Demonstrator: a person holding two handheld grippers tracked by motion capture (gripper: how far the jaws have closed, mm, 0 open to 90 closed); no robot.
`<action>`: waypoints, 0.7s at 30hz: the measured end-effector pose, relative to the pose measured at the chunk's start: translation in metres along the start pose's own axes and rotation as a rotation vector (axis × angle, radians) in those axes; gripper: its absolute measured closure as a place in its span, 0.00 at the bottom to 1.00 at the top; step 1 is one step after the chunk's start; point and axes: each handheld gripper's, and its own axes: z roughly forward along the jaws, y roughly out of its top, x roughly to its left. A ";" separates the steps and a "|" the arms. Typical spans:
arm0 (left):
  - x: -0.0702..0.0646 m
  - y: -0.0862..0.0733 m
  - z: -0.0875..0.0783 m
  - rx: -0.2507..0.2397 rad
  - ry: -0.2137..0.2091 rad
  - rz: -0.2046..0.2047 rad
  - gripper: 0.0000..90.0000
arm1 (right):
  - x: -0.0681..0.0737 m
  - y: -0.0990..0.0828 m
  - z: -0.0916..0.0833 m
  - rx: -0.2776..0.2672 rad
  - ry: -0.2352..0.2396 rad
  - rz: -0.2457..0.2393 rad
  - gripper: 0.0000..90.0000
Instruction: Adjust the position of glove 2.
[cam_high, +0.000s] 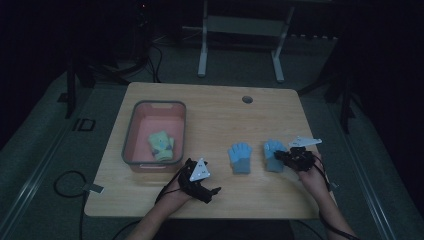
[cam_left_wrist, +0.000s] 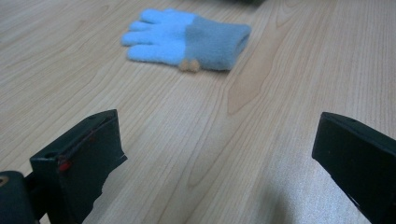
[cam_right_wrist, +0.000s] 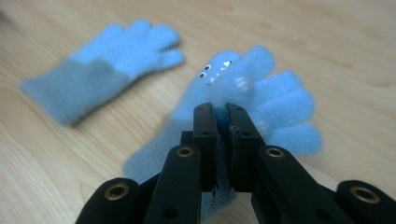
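Two light-blue gloves with grey cuffs lie on the wooden table (cam_high: 220, 115). My right gripper (cam_high: 281, 157) (cam_right_wrist: 222, 114) is shut on the right glove (cam_high: 272, 150) (cam_right_wrist: 275, 100), which has small eyes printed on it; the jaws pinch the fabric near its middle. The other glove (cam_high: 240, 158) (cam_right_wrist: 105, 70) (cam_left_wrist: 187, 39) lies flat just to the left of it, fingers pointing away from me. My left gripper (cam_high: 212, 193) (cam_left_wrist: 215, 158) rests low near the table's front edge, open, with bare wood between its jaws.
A grey-rimmed pink bin (cam_high: 129, 131) stands at the table's left and holds a pale green-yellow bundle (cam_high: 161, 145). A round cable hole (cam_high: 247, 99) sits near the far edge. A desk frame (cam_high: 240, 30) stands on the floor beyond the table.
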 end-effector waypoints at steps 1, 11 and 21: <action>0.000 0.000 0.000 0.000 -0.002 0.000 0.02 | -0.001 0.002 -0.003 -0.007 0.003 0.006 0.93; 0.000 0.000 0.001 0.002 -0.001 0.000 0.02 | 0.000 0.022 -0.020 -0.054 0.015 0.002 0.93; -0.001 0.000 0.002 0.003 -0.007 0.001 0.02 | 0.009 0.044 -0.028 -0.089 0.039 -0.029 0.93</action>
